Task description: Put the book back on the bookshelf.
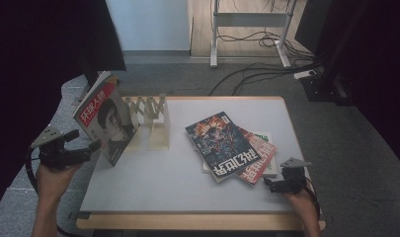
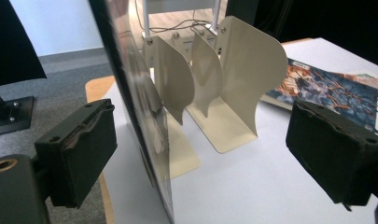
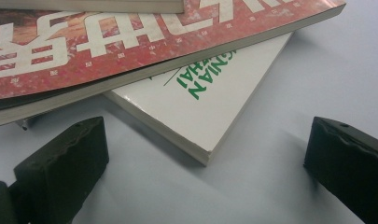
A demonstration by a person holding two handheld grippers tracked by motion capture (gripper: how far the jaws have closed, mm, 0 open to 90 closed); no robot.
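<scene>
Magazine (image 1: 106,123), red-titled with a portrait cover, stands on its lower edge at the left of the high view, leaning against the outer leaf of the cream book rack (image 1: 155,123). Your left gripper (image 1: 84,148) sits at its near bottom corner, lower left of the frame. In the left gripper view the jaws stand wide apart, with the magazine's edge (image 2: 144,116) between them but neither pad pressing on it; nothing is held.

Handling, as a judgement: thin, glossy, floppy. Light, but the cover looks slick and the sheet will bow if pinched at a free corner. Take it near the spine or low along the standing edge, where it is stiffest, and close fully before lifting.

Your right gripper (image 1: 276,183) rests low on the surface (image 1: 178,182) at lower right, jaws open and empty. In the right gripper view they face the corner of a white book (image 3: 205,107) under a red magazine (image 3: 130,42).

Farther in, centre right of the high view, a dark-covered magazine (image 1: 221,143) tops that fanned pile. Beyond the surface, upper frame: grey floor with cables (image 1: 257,69) and a metal stand (image 1: 249,29).
</scene>
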